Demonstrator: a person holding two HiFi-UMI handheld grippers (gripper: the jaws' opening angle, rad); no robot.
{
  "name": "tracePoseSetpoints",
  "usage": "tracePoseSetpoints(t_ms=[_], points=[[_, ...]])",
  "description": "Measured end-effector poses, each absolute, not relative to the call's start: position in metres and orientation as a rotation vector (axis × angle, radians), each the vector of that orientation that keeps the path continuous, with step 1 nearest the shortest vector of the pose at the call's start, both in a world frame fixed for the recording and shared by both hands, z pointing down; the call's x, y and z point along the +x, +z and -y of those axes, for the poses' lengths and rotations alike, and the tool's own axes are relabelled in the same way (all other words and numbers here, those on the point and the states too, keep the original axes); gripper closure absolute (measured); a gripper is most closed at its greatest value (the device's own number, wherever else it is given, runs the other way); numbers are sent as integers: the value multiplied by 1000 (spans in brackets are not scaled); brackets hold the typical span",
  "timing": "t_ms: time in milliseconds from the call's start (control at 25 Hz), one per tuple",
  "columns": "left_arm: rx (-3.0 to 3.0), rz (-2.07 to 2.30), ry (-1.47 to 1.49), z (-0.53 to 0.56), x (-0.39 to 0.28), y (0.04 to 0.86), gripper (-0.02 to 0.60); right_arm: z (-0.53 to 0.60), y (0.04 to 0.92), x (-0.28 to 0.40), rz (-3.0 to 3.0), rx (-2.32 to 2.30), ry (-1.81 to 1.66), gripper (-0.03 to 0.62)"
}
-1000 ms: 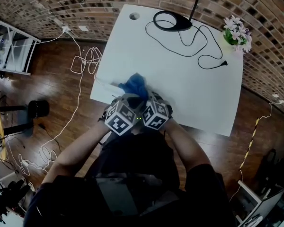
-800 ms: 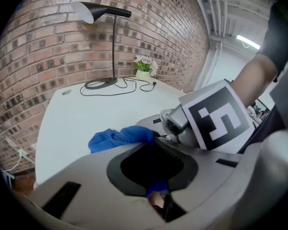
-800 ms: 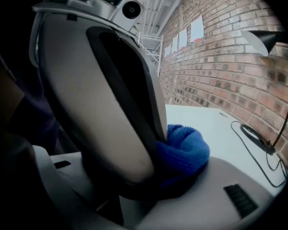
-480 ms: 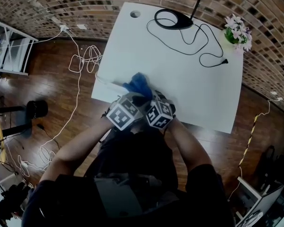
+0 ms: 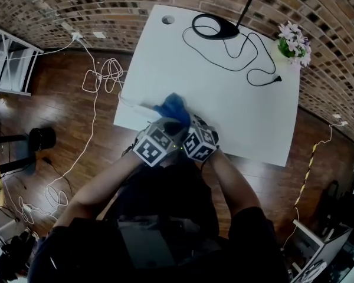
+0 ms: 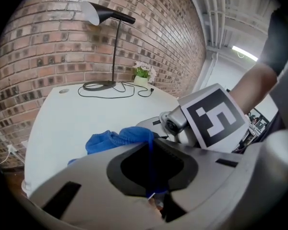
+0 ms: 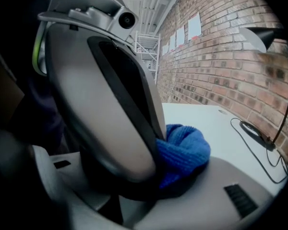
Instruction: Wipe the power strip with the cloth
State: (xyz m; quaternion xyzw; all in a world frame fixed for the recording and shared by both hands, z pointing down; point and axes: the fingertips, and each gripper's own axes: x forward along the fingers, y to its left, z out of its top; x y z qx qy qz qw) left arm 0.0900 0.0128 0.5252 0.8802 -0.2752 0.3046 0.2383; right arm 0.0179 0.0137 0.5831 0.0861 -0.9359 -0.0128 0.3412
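Observation:
A blue knitted cloth (image 5: 172,106) sits bunched near the white table's front left edge. Both grippers meet at it, side by side. My left gripper (image 5: 165,121) is shut, with a thin fold of the cloth (image 6: 120,139) pinched between its jaws (image 6: 151,150). My right gripper (image 5: 186,122) is shut on a thicker bunch of the cloth (image 7: 185,150), which bulges out of its jaws (image 7: 158,163). A slim white bar, probably the power strip (image 5: 135,103), lies just left of the cloth. It blends into the table and the cloth hides its near end.
A black desk lamp (image 5: 215,25) with a looping black cord (image 5: 248,58) stands at the table's far side. A small flower pot (image 5: 294,43) is at the far right corner. White cables (image 5: 100,78) trail on the wooden floor to the left, below a brick wall (image 5: 106,5).
The left gripper has tilted a little. Both grippers stay at the same spot with the cloth still between their jaws.

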Motion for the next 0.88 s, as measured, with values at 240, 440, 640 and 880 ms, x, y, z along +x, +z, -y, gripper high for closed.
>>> tracePoseSetpoints(t_ms=[240, 440, 640, 880], points=[[2436, 784, 786, -11, 80, 523, 540, -13, 583, 16, 2426, 221, -4, 433], [2406, 802, 735, -10, 66, 523, 541, -13, 582, 16, 2420, 225, 8, 433], [2370, 837, 702, -3, 45, 524, 541, -10, 583, 17, 2412, 228, 33, 433], [2363, 872, 702, 3, 15, 524, 541, -9, 583, 16, 2407, 244, 47, 433]])
